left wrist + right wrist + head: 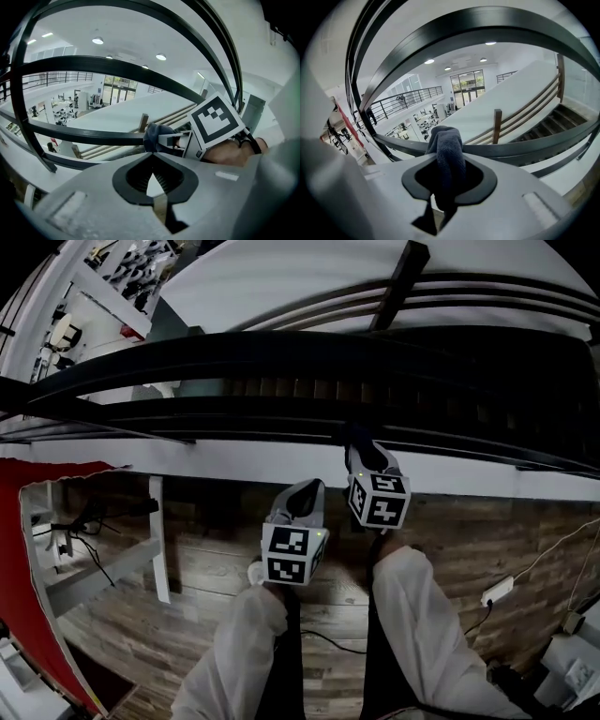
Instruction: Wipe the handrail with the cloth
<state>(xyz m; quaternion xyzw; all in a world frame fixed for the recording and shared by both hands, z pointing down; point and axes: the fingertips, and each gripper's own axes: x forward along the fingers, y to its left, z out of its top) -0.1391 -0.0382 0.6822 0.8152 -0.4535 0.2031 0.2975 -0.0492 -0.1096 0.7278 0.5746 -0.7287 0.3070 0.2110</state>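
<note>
A dark handrail (234, 348) of several curved bars runs across the top of the head view. My right gripper (362, 454) reaches up to it and is shut on a dark blue-grey cloth (446, 140). The cloth's free end stands up out of the jaws against a rail bar (511, 150). From the left gripper view the cloth (153, 136) shows at a bar (93, 137), with the right gripper's marker cube just behind it. My left gripper (307, 487) hangs lower and to the left, short of the rail. Its jaws (151, 157) are shut with nothing between them.
Beyond the rail lie a staircase (562, 117) and a lower hall with desks (61, 110). On my side there is a wooden floor (234, 549), a white frame (157, 540) and red panel (19, 549) at left, and cables with a power strip (497, 590) at right.
</note>
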